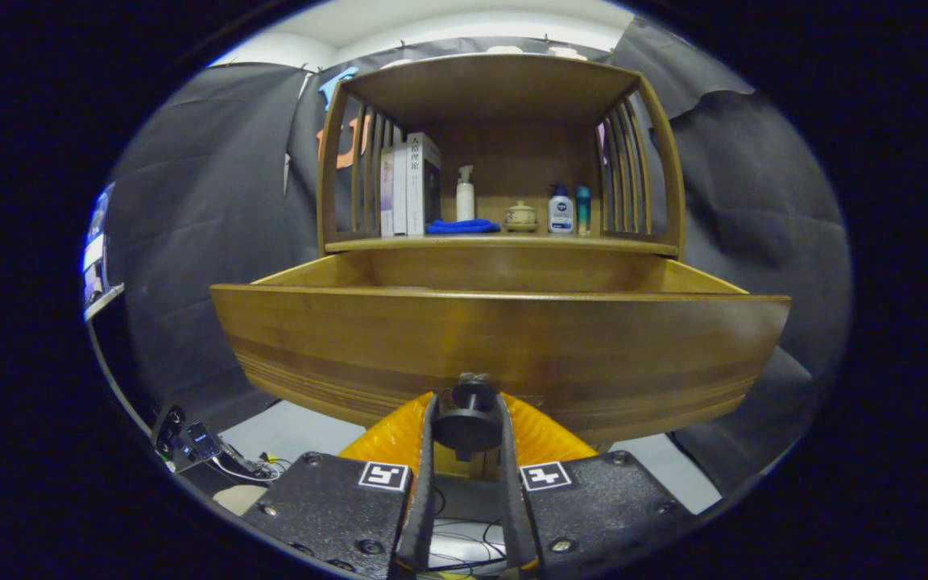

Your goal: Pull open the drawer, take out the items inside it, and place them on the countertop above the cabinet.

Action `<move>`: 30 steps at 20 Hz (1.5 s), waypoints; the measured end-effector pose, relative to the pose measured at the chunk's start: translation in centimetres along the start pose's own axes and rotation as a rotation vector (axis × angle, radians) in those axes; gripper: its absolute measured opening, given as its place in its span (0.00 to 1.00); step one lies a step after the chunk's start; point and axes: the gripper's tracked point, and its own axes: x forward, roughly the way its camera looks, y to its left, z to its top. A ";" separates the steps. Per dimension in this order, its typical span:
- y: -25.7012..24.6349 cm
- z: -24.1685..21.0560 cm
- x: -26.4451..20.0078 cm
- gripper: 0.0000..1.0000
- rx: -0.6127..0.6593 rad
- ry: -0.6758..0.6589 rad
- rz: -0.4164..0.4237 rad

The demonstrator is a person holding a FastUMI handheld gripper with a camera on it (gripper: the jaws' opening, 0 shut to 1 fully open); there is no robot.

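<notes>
- The claw (pixel 468 419) is closed on the knob (pixel 466 424) at the middle of the drawer (pixel 504 338) front, one finger pressed to each side of it. Gripping the round knob this way gives a straight pull along the drawer's travel.
- The drawer stands well out from the cabinet (pixel 500 89); its front panel is close to the camera and its side walls run back to the cabinet's body.
- The drawer's inside is mostly hidden by the tall front panel. Only the back wall and the tops of the side walls show, so I cannot tell what lies in it.
- The desk (pixel 504 242) above the drawer is the cabinet's shelf, framed by slatted sides and a roof. It already carries books (pixel 408 185) at the left, a blue cloth (pixel 462 227), a white pump bottle (pixel 465 193), a small lidded pot (pixel 520 216), a white bottle (pixel 561 213) and a teal one (pixel 583 209).
- Bare wood shows along the desk's front edge, which looks like the natural spot for what comes out.
- Judging by this, the opening step is done or nearly so; next the claw would need to let go of the knob and rise over the front panel to reach in.
</notes>
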 end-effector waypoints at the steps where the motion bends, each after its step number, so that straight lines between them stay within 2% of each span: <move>1: 0.0 0.0 0.0 0.37 0.016 0.024 0.005; 4: 0.0 0.8 -0.8 0.47 0.033 0.086 0.039; 6: 1.0 2.1 -2.1 0.52 0.030 0.104 0.101; 10: 2.6 7.2 -4.8 0.74 0.030 0.108 0.184; 12: 3.2 10.3 -5.0 0.77 0.055 0.105 0.221; 14: 3.0 12.4 -4.0 0.83 0.060 0.144 0.223; 18: 2.3 13.2 0.5 0.84 0.066 0.292 0.190; 21: 1.5 11.1 3.6 0.84 0.085 0.488 0.137; 24: 1.4 8.3 5.9 0.84 0.133 0.676 0.117; 28: -0.4 6.5 8.2 0.84 0.144 0.816 0.009; 30: -0.7 5.9 9.0 0.84 0.152 0.872 -0.014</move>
